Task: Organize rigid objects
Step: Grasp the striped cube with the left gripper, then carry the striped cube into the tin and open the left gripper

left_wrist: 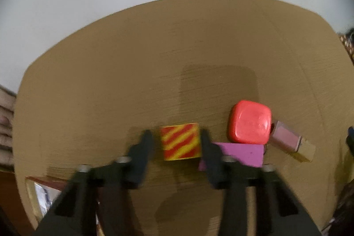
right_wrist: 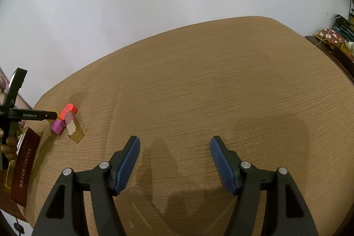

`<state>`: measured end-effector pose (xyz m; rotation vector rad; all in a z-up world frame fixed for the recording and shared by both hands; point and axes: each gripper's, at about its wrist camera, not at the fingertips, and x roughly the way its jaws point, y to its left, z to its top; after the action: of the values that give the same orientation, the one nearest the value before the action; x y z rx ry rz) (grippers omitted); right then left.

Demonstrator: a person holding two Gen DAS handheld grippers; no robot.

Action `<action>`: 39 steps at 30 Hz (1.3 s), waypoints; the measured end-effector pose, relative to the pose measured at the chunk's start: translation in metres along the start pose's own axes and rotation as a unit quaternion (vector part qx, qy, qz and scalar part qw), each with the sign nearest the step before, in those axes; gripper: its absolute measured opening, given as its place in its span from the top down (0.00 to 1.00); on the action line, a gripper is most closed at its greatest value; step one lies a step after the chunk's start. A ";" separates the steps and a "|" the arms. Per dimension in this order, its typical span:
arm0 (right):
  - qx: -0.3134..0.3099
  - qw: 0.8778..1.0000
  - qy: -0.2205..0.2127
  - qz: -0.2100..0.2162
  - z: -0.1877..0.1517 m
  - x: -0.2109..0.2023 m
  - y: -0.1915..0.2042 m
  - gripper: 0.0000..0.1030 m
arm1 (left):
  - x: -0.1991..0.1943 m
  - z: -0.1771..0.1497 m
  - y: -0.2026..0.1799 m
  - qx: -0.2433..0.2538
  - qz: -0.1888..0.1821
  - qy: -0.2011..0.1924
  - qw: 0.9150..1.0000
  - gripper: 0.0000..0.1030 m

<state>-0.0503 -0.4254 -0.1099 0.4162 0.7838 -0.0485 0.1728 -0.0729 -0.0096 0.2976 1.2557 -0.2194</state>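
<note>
Through my left wrist camera I look steeply down at the brown wood-grain table [left_wrist: 154,47], and my left gripper [left_wrist: 177,140] is clenched on a small cube with red and yellow diagonal stripes [left_wrist: 181,141]: one dark finger [left_wrist: 143,147] sits against its left face and the other against its right face, with the cube standing on the tabletop between them. The picture is a little blurred, so I cannot tell how firmly the pads press. Just right of the cube lies a purple block [left_wrist: 245,153], partly hidden behind my right-hand finger. A red rounded-square piece [left_wrist: 251,124] rests against the far edge of the purple block, tilted up on it. To the right of that, touching the red piece, is a pink rectangular block [left_wrist: 285,136] with a tan wooden block [left_wrist: 304,150] just beyond it. At the lower left edge of this view I can see a corner of a box [left_wrist: 42,189] near the table's edge. From my right wrist camera, my right gripper [right_wrist: 174,160] hangs released over bare table, its blue-padded fingers [right_wrist: 127,165] standing apart with nothing between them. Far off to the left in that view I see the same cluster of blocks, my left gripper's black frame above them, a hand [right_wrist: 10,145] on its handle, and a dark red box printed TOFFEE [right_wrist: 23,169] lying at the table's left edge.
</note>
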 end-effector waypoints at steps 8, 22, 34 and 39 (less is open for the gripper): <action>0.001 1.000 0.000 0.001 0.000 0.000 0.000 0.34 | -0.062 -0.018 0.004 -0.005 0.007 -0.062 0.998 0.74; -0.004 1.000 0.003 -0.006 -0.001 0.002 0.005 0.33 | -0.162 -0.180 0.126 -0.103 0.077 0.008 0.992 0.74; -0.018 1.000 0.008 -0.018 -0.004 0.010 0.015 0.32 | -0.078 -0.219 0.168 -0.135 0.079 0.049 0.986 0.74; -0.025 0.999 0.011 -0.024 -0.004 0.015 0.023 0.31 | -0.068 -0.219 0.172 -0.135 0.079 0.036 0.987 0.72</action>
<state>-0.0375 -0.4012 -0.1151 0.3514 0.8143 -0.0701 0.0111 0.1629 0.0114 0.1713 1.3098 0.0992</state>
